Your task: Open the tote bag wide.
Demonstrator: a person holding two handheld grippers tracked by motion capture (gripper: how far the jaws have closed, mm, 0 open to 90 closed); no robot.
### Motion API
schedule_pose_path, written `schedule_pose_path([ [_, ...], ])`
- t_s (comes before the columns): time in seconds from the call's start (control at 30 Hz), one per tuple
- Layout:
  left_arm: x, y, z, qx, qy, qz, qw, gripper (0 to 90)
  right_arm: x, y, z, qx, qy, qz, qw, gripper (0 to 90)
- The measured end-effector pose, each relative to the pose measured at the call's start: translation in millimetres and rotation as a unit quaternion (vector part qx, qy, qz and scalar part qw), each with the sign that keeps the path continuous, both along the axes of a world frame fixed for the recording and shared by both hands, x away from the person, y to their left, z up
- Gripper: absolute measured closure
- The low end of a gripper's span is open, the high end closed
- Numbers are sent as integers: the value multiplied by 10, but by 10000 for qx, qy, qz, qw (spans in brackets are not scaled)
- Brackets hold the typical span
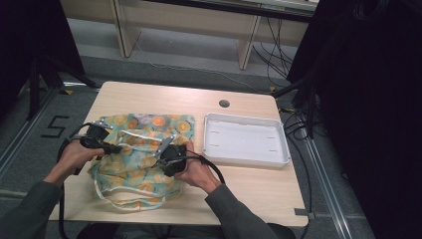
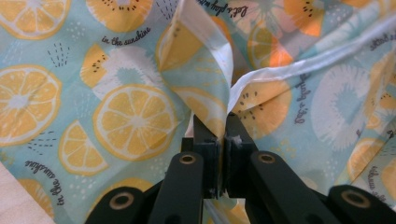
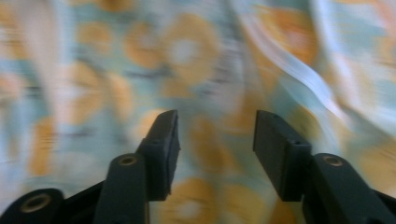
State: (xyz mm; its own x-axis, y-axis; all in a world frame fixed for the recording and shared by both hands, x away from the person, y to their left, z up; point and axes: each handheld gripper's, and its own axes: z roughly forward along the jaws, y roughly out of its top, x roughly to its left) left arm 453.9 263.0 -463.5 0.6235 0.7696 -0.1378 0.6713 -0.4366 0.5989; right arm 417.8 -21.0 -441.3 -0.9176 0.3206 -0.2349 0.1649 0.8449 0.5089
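Cotton printed with orange slices on pale blue, the apron (image 1: 142, 159) lies rumpled on the near left part of the counter (image 1: 249, 186), its white ties trailing toward the front edge, with an empty white tray (image 1: 246, 139) just beside it on the right. The left gripper (image 2: 222, 135) has its jaws pinched tight on a raised fold where the white trim (image 2: 280, 72) meets the printed cloth, at the apron's left side in the high view. The right gripper (image 3: 212, 140) hangs over the middle of the fabric with its jaws spread and nothing between them; its view is blurred, so exactly which fold lies beneath is hard to tell. This looks like the gathering stage of spreading or folding the apron: one edge is secured, the second hold not yet taken. Next, the right gripper probably needs to settle on an edge or tie well apart from the left and close on a single layer, so the cloth can be pulled taut rather than bunched.
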Motion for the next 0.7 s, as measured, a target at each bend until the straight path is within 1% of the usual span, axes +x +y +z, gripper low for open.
schedule_pose_path([
  [0.03, 0, 0, 0, 0, 0, 0, 10000, 857, 0, 0, 0, 0, 0, 0, 10000, 497],
  [0.07, -1, 1, 17, 91, 71, -33, 9999, 857, 51, -33, -4, 26, -82, -105, 9999, 479],
  [0.1, 2, -5, 7, 44, 71, -51, 10000, 855, 126, -80, -29, 78, -15, -188, 9998, 439],
  [0.13, 1, -8, 9, 55, 77, -48, 9999, 853, 152, -88, -52, 46, 11, -217, 9998, 415],
  [0.17, 1, -10, 6, 43, 66, -42, 10000, 851, 176, -84, -84, -6, 19, -143, 9999, 389],
  [0.2, 1, -10, 6, 43, 66, -42, 10000, 848, 176, -66, -127, -72, 87, -149, 9998, 377],
  [0.23, 0, -11, 6, 47, 63, -33, 10000, 848, 176, -66, -127, -72, 87, -149, 9998, 377],
  [0.27, -1, -10, 9, 53, 66, -42, 10000, 846, 183, -43, -165, -167, 52, -138, 9998, 369],
  [0.3, -1, -6, 7, 46, 63, -53, 10000, 842, 210, 11, -229, -311, -3, -91, 9995, 363],
  [0.33, -1, -6, 7, 46, 63, -53, 10000, 840, 216, 40, -238, -318, 189, -184, 9991, 401],
  [0.37, -1, 1, 2, 31, 42, -59, 10000, 836, 241, 45, -265, -292, 21, -24, 9996, 485],
  [0.4, -1, 1, 2, 31, 42, -59, 10000, 830, 219, 63, -263, -296, 249, -261, 9989, 559],
  [0.43, -6, 2, -12, -52, -23, -37, 10000, 817, 250, 57, -266, -343, 197, -88, 9992, 654],
  [0.47, -6, 2, -12, -52, -23, -37, 10000, 787, 254, 37, -275, -283, 118, -62, 9995, 730],
  [0.5, -10, 1, -11, -90, -22, -59, 9999, 787, 254, 37, -275, -283, 118, -62, 9995, 730],
  [0.53, -14, 13, 9, -22, 79, -162, 9998, 723, 282, 9, -262, -218, 116, 30, 9997, 787],
  [0.57, -62, 6, 54, -5, 34, -94, 9999, 627, 284, -42, -226, -112, 200, -44, 9997, 848],
  [0.6, -95, 9, 93, 14, 0, -112, 9999, 580, 302, -71, -203, -57, 208, 63, 9997, 869],
  [0.63, -144, 8, 139, 1, -25, -58, 10000, 527, 297, -93, -184, -34, 236, 58, 9997, 882],
  [0.67, -144, 8, 139, 1, -25, -58, 10000, 476, 278, -113, -169, 43, 266, -5, 9996, 893],
  [0.7, -264, 24, 254, 77, -100, 43, 9999, 424, 270, -133, -145, 67, 297, 7, 9995, 894],
])
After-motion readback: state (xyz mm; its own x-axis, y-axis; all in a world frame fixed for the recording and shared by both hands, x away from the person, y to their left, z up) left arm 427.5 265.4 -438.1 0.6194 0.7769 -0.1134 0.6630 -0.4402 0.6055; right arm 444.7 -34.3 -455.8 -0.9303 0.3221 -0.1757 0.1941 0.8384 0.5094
